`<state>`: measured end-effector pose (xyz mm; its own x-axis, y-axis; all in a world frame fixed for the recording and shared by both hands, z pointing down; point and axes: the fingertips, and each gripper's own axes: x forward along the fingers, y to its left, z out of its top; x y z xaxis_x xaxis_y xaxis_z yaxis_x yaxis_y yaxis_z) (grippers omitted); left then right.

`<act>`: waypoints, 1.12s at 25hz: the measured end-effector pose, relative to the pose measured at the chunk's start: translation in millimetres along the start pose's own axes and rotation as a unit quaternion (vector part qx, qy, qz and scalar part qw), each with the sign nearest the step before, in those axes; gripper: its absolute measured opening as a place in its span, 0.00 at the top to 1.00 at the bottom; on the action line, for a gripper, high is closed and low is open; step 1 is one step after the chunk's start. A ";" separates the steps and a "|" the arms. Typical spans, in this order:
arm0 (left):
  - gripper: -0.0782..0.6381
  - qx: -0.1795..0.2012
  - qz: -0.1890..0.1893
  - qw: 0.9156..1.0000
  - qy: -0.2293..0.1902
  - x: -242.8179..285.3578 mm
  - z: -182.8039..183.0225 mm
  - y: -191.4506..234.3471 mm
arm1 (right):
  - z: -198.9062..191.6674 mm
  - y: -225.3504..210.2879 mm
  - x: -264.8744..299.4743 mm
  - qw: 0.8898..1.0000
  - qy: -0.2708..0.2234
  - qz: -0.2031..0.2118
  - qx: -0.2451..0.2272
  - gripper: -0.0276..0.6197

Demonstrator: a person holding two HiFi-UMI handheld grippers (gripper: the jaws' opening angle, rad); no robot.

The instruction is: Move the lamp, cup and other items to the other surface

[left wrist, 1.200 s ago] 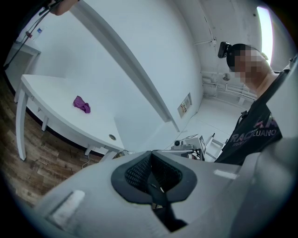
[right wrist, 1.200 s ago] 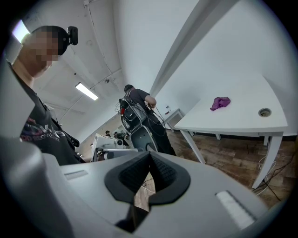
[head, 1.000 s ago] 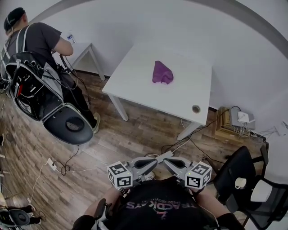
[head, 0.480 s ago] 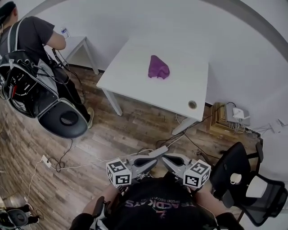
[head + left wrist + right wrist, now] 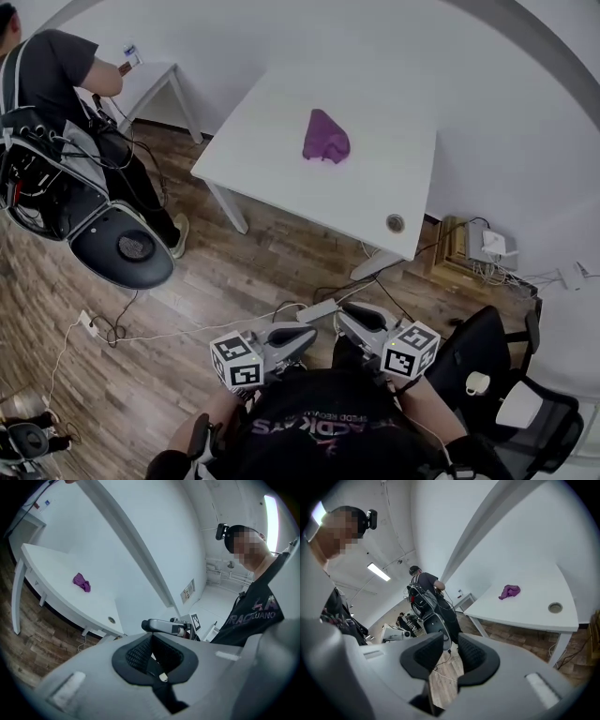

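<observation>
Entry: approach stage, nothing carried.

- Left gripper (image 5: 151,639): I hold it close to the chest, jaws closed together, nothing between them.
- Right gripper (image 5: 451,643): also at the chest, narrowly parted, jaws just opening, only floor showing through the gap.
- White rectangular tabletop (image 5: 375,183): stands well ahead of me across the wooden floor.
- Crumpled purple cloth (image 5: 325,138): the only item I see on it, lying about mid-surface toward the far edge, well apart from the round cable grommet (image 5: 396,222) at the near right corner.
- Lamp, cup: in no view of the tabletop.

Next move, as I judge it: close on the near edge, spread one gripper wider, reach over and pinch a raised fold.
</observation>
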<state>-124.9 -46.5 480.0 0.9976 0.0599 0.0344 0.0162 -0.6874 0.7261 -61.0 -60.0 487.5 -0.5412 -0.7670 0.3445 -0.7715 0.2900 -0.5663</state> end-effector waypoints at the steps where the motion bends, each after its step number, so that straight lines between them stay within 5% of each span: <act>1: 0.89 -0.002 0.012 1.000 -0.007 2.6 5.4 3.7 | 8.8 -8.7 2.8 1.000 0.002 0.004 -0.004 0.79; 13: 0.89 -0.030 0.165 0.982 -0.087 34.0 43.2 50.9 | 147.6 -195.4 70.9 0.999 0.021 -0.007 -0.041 0.67; 23: 0.89 -0.060 0.269 0.952 -0.135 34.7 46.8 61.1 | 224.6 -374.8 210.2 0.984 0.095 -0.124 -0.084 0.55; 28: 0.89 -0.078 0.303 0.935 -0.165 19.7 34.5 61.5 | 226.4 -411.9 254.7 0.974 0.127 -0.173 -0.077 0.48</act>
<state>-101.9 -112.5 501.6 0.7870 -0.5508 0.2779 -0.5440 -0.4072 0.7337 194.6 -504.4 639.1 -0.2899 -0.6733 0.6802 -0.9528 0.1362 -0.2713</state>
